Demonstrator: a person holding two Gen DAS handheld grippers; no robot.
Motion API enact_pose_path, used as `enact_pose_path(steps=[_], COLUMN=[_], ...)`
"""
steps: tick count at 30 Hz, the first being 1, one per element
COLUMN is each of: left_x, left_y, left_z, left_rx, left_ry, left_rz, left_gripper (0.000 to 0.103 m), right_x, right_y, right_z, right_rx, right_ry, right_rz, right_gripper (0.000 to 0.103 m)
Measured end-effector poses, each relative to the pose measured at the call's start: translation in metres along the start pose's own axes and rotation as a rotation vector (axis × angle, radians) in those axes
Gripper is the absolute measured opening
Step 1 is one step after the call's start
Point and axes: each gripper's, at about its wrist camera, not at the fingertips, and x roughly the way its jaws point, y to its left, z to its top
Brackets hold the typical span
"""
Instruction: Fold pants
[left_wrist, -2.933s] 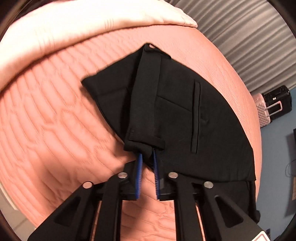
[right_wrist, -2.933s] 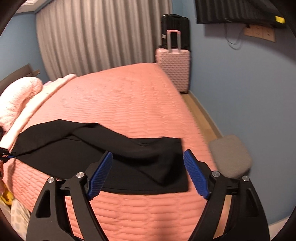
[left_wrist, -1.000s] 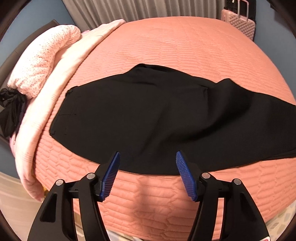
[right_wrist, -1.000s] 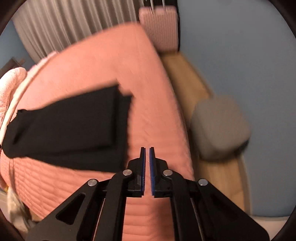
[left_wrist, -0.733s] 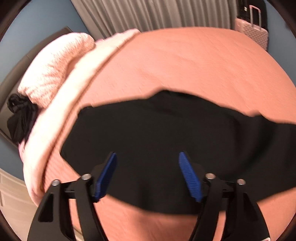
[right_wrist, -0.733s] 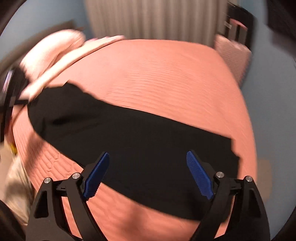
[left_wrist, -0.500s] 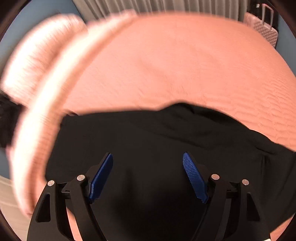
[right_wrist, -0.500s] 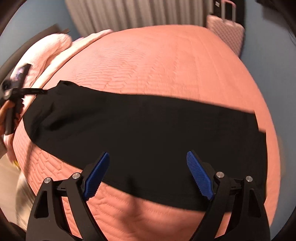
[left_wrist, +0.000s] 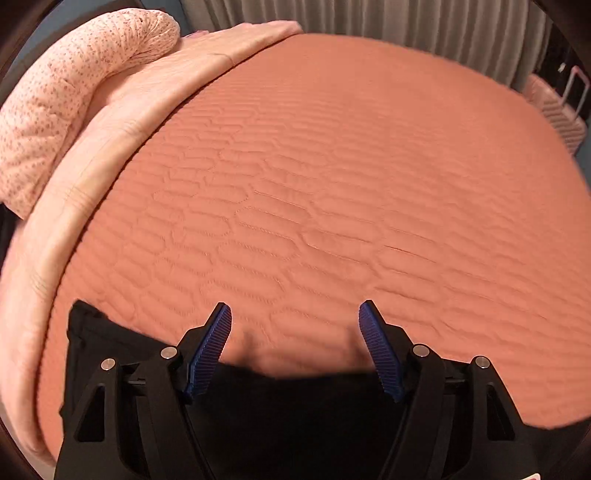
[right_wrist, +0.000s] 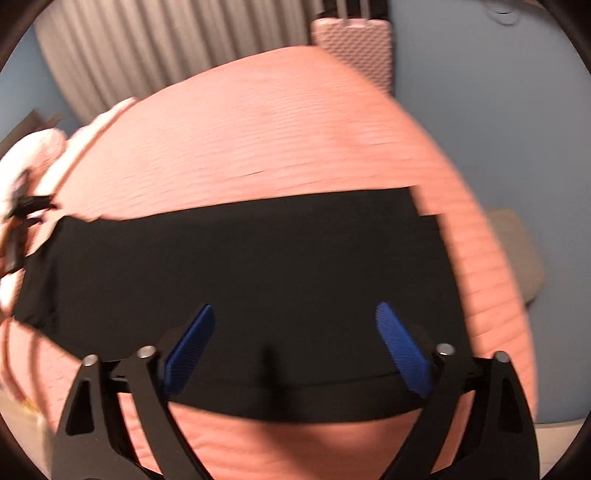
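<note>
Left tongs (left_wrist: 295, 332): released, jaws apart, having just narrowed a little, with nothing between the blue pads (left_wrist: 210, 347); they stand over the far edge of the pants (left_wrist: 288, 406), whose lower part is hidden behind the tong arms and cut off by the frame. Right tongs (right_wrist: 295, 339): released, jaws wide and just opened further, no cloth pinched; the right-wrist view is motion-blurred, so fine detail of the fabric cannot be made out. One pair of black pants (right_wrist: 240, 266) lies flat across the near part of the bed (left_wrist: 351, 184), stretched from side to side as a long band; a second layer shows at its right end. In the left-wrist view one corner of the pants pokes out to the left of the tongs. Beyond the pants, the salmon quilted bedcover is bare. One pale pink blanket (left_wrist: 122, 110) and one speckled pillow (left_wrist: 66, 81) lie along the left edge of the bed. Far back: grey curtains (right_wrist: 147, 62), one pink suitcase (right_wrist: 354, 48), top cut off, and one grey stool (right_wrist: 517, 254), blurred, beside the bed.
</note>
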Motion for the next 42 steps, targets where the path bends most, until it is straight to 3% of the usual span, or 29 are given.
enact_pose_path(steps=[3, 6, 8, 9, 10, 12, 13, 18, 19, 22, 24, 26, 27, 28, 30, 31, 32, 34, 37, 40, 42], left_x=[-0.036, -0.065, -0.072, -0.071, -0.067, -0.077, -0.082, -0.108, -0.113, -0.126, -0.134, -0.141, -0.142, -0.140, -0.131, -0.123, -0.117, -0.112, -0.100, -0.082, -0.072], left_y=[0.011, 0.028, 0.045, 0.056, 0.064, 0.073, 0.074, 0.065, 0.059, 0.039, 0.026, 0.023, 0.023, 0.024, 0.030, 0.036, 0.043, 0.063, 0.108, 0.159, 0.197], left_z=[-0.042, -0.105, -0.148, -0.165, -0.175, -0.203, -0.209, -0.230, -0.232, -0.235, -0.237, -0.239, -0.241, -0.243, -0.247, -0.248, -0.249, -0.249, -0.246, -0.243, -0.239], left_rx=[0.054, 0.072, 0.048, 0.038, 0.033, 0.009, 0.000, -0.048, -0.046, -0.022, 0.007, 0.037, 0.058, 0.072, 0.071, 0.063, 0.050, 0.013, -0.076, -0.199, -0.285], left_ry=[-0.049, -0.058, -0.026, -0.008, 0.006, 0.029, 0.030, 0.023, 0.022, 0.001, -0.005, -0.020, -0.026, -0.031, -0.015, 0.008, 0.029, 0.038, 0.056, 0.095, 0.107], left_rz=[-0.022, 0.036, 0.072, 0.096, 0.114, 0.140, 0.143, 0.093, 0.072, 0.058, 0.065, 0.084, 0.117, 0.143, 0.174, 0.179, 0.195, 0.218, 0.235, 0.234, 0.235], left_gripper=[0.070, 0.070, 0.070, 0.070, 0.070, 0.070, 0.070, 0.070, 0.070, 0.071, 0.071, 0.072, 0.078, 0.079, 0.079, 0.079, 0.079, 0.079, 0.079, 0.079, 0.079], right_x=[0.007, 0.009, 0.012, 0.010, 0.006, -0.012, -0.018, 0.016, 0.021, 0.021, -0.006, -0.031, -0.039, -0.033, 0.005, 0.004, -0.006, -0.032, -0.066, -0.086, -0.093], right_y=[-0.043, -0.069, -0.079, -0.079, -0.076, -0.065, -0.062, -0.063, -0.066, -0.068, -0.058, -0.055, -0.061, -0.067, -0.080, -0.082, -0.081, -0.072, -0.039, 0.003, 0.025], right_z=[-0.005, -0.014, -0.021, -0.023, -0.022, -0.021, -0.021, -0.023, -0.027, -0.030, -0.025, -0.020, -0.022, -0.025, -0.042, -0.046, -0.046, -0.043, -0.049, -0.061, -0.064], right_rx=[0.078, 0.118, 0.134, 0.123, 0.107, 0.079, 0.066, 0.036, 0.047, 0.072, 0.031, 0.009, 0.016, 0.018, 0.010, 0.016, 0.036, 0.051, -0.037, -0.154, -0.174], right_ry=[0.025, 0.026, 0.038, 0.038, 0.026, -0.056, -0.078, 0.068, 0.086, 0.098, 0.063, 0.020, 0.017, 0.053, 0.176, 0.143, 0.105, 0.027, -0.060, -0.079, -0.073], right_rz=[-0.012, -0.021, 0.017, 0.024, 0.021, 0.025, 0.044, 0.099, 0.105, 0.177, 0.186, 0.178, 0.170, 0.157, 0.094, 0.101, 0.058, -0.073, -0.172, -0.183, -0.141], right_gripper=[0.092, 0.092, 0.090, 0.081, 0.063, 0.061, 0.062, 0.056, 0.051, 0.018, 0.013, 0.012, 0.012, 0.013, 0.025, 0.026, 0.036, 0.044, 0.068, 0.067, 0.069])
